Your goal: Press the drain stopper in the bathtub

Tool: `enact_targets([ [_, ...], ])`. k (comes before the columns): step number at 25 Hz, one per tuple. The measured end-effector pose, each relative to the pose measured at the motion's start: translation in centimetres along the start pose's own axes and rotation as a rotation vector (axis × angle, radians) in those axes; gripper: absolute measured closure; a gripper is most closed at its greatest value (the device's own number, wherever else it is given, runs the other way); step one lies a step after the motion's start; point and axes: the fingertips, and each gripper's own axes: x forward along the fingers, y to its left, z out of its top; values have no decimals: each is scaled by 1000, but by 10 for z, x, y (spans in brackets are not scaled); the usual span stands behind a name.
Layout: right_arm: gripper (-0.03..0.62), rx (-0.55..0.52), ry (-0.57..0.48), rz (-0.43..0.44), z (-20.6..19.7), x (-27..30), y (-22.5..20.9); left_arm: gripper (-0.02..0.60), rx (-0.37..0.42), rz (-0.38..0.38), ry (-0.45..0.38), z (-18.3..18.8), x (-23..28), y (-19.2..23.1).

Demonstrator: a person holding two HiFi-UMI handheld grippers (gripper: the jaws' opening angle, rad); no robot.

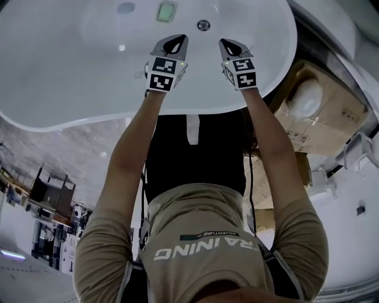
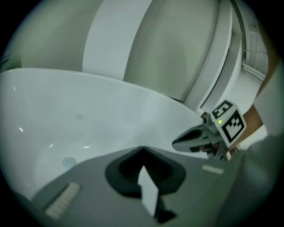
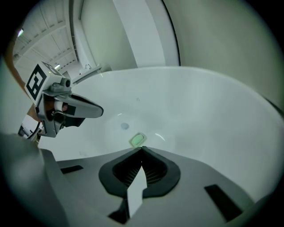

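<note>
Both jaw pairs together, empty: left gripper [image 1: 179, 39], right gripper [image 1: 225, 43] above bathtub [image 1: 59, 71].

The bathtub [image 1: 71, 71] was glossy white all over. Twelve o'clock from my left gripper [image 1: 172, 42] lay a pale green square patch [image 1: 166, 11], with a dull blue-grey disc [image 1: 125, 8] at eleven and a silvery round fitting [image 1: 203, 25] at one. That gripper and my right gripper [image 1: 233, 46] were grey with black-lined jaws. Their cubes [image 1: 163, 74] were chequered black and white. My shirt [image 1: 201, 248] was khaki with white lettering, and the carton [image 1: 331, 118] at three o'clock was brown.
</note>
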Motion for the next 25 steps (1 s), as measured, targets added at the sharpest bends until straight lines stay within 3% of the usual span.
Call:
enact_targets([
  [5,585,-27,68,10,-46,47,-2,580,-8,-26,61,-52,39,10],
  [14,585,-97,236,25,-90,134,-27,580,-16,-49,91,-84,102,35],
  [19,585,-184,304,51,-114,186,-32,580,-13,-60,126,-125,133,53],
  [25,585,-235,348,71,-139,231,-31,580,-79,-60,159,-171,164,70],
])
